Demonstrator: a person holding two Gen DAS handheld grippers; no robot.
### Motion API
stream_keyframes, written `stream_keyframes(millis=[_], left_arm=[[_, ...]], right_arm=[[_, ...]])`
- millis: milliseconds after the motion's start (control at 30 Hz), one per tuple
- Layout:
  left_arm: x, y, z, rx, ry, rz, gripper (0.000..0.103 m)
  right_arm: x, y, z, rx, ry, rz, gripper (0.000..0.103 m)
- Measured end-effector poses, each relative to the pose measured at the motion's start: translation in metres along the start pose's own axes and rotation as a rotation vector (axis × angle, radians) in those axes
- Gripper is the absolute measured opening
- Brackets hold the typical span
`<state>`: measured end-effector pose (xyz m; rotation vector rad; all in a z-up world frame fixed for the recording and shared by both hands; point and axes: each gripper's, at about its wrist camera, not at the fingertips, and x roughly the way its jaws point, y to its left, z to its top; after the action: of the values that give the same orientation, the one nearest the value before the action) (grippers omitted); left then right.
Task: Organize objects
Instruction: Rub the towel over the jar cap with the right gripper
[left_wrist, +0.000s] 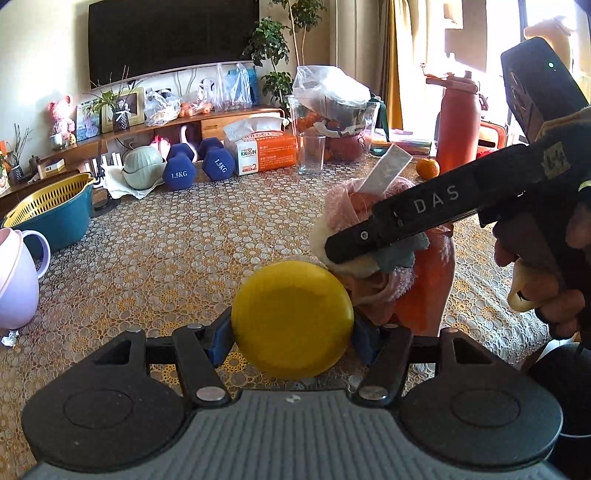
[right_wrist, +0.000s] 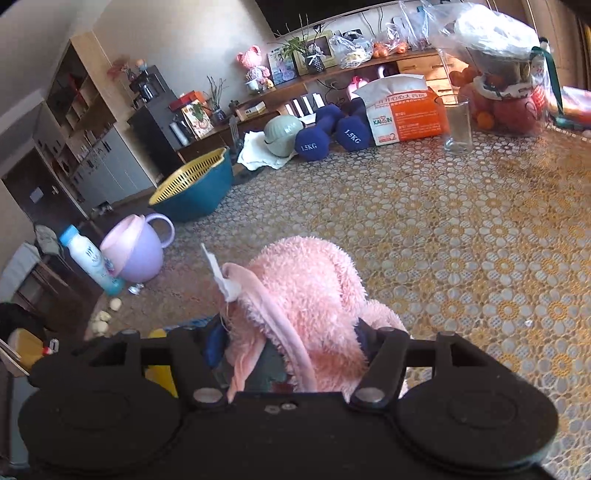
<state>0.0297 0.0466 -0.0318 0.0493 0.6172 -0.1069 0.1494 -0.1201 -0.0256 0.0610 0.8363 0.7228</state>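
Note:
My left gripper (left_wrist: 291, 334) is shut on a round yellow lid (left_wrist: 291, 319), held just above the patterned tablecloth (left_wrist: 166, 258). Right behind the lid, my right gripper (left_wrist: 351, 243) comes in from the right, shut on a fluffy pink plush toy (left_wrist: 369, 206) with a white tag (left_wrist: 388, 168); an orange part (left_wrist: 424, 295) hangs below it. In the right wrist view the pink plush toy (right_wrist: 306, 295) fills the space between my right gripper's (right_wrist: 288, 347) blue pads, its tag (right_wrist: 218, 273) sticking up left.
At the table's far side stand two blue dumbbells (left_wrist: 195, 162), a tissue box (left_wrist: 262, 147), a glass (left_wrist: 311, 153), a green pot (left_wrist: 142, 166), a red bottle (left_wrist: 458, 129) and an orange (left_wrist: 427, 168). A teal-and-yellow colander (left_wrist: 51, 210) and a lilac cup (left_wrist: 14, 280) stand left.

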Motion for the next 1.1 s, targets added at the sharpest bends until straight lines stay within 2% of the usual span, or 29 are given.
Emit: stream_keyframes(millis=[67,100,200,300,367,433,733,833,1000,1100], left_arm=[[0.0,0.0,0.0,0.0,0.003,0.001,0.063],[-0.001,0.0,-0.001,0.0,0.004,0.002,0.063],[0.0,-0.001,-0.001,0.0,0.005,0.005,0.063],[-0.001,-0.002,-0.002,0.007,0.002,0.007,0.063],[-0.001,-0.003,-0.003,0.016,0.002,0.01,0.063],[-0.001,-0.005,-0.005,0.024,0.002,0.012,0.063],[-0.003,-0.003,-0.008,0.023,0.002,-0.003,0.063],[-0.004,-0.003,-0.008,0.021,0.0,-0.005,0.063],[-0.004,-0.003,-0.007,0.016,-0.002,-0.006,0.063],[-0.004,-0.003,-0.006,0.016,-0.001,-0.013,0.063]], right_arm=[[-0.002,0.002,0.0,-0.033,-0.003,-0.052,0.063],[-0.006,0.003,0.002,-0.028,-0.012,-0.045,0.063],[-0.019,0.015,0.006,-0.053,-0.051,0.053,0.064],[-0.025,0.04,0.007,-0.14,-0.056,0.145,0.064],[-0.023,0.052,0.006,-0.183,-0.046,0.162,0.064],[-0.017,0.06,0.007,-0.215,-0.039,0.142,0.065],[0.004,0.027,0.01,-0.108,-0.006,0.055,0.065],[0.007,0.016,0.007,-0.091,0.003,0.007,0.065],[0.007,0.007,0.006,-0.134,0.022,-0.122,0.064],[-0.004,0.014,0.012,-0.169,-0.013,-0.094,0.064]])
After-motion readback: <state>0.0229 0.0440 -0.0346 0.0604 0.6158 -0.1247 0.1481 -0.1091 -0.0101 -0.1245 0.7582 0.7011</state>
